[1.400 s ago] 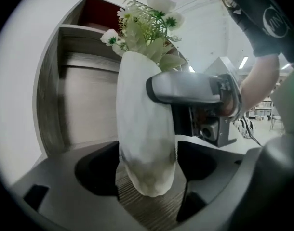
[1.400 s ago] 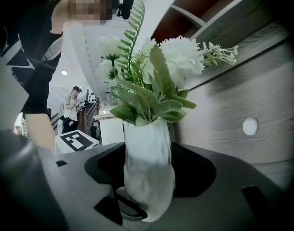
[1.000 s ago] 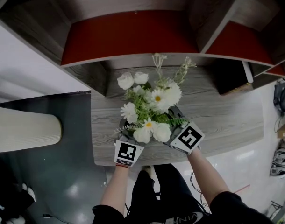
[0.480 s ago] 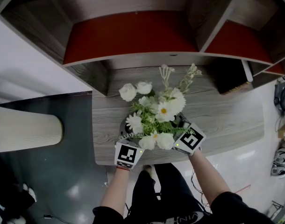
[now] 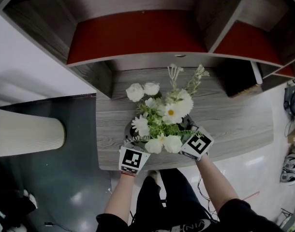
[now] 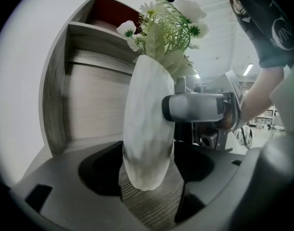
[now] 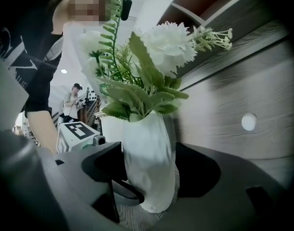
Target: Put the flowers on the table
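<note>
A white vase (image 6: 147, 129) of white flowers with green leaves (image 5: 162, 117) is held between both grippers just over the grey wood table (image 5: 234, 115), leaning a little. My left gripper (image 6: 149, 177) is shut on the vase's lower body. My right gripper (image 7: 149, 177) is shut on the same vase (image 7: 149, 162) from the other side. From the head view the blooms hide the vase; the left gripper (image 5: 138, 144) and right gripper (image 5: 185, 132) sit near the table's front edge. I cannot tell whether the base touches the wood.
Behind the table stands a wood shelf unit with red compartments (image 5: 138, 33). A cream ribbed cylinder (image 5: 26, 134) stands on the dark floor at left. Shoes (image 5: 290, 166) lie at far right. A person (image 7: 73, 100) stands far off.
The vase and both grippers have shifted a little farther in over the table and to the right. The vase leans more than before.
</note>
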Available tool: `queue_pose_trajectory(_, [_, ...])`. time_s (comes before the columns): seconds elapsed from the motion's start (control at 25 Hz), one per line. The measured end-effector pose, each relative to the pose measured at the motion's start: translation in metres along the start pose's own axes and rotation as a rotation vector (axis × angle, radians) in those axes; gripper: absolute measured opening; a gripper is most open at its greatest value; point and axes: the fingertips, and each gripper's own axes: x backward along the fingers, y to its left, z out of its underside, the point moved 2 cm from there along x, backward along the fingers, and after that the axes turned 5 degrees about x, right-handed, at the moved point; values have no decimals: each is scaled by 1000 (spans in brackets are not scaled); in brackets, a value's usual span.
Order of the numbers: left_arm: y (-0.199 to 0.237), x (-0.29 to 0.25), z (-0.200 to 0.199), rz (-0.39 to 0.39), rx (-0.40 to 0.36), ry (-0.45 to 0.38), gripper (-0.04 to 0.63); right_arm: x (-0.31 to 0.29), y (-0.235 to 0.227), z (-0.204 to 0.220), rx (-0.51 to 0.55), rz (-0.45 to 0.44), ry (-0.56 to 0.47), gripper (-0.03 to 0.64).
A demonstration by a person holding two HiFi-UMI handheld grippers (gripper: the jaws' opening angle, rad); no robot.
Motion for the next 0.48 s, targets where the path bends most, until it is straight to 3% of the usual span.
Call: queue_pose_trajectory(0.48, [-1, 5, 0, -1, 14, -5, 330, 3, -1, 2, 3, 34, 9, 383])
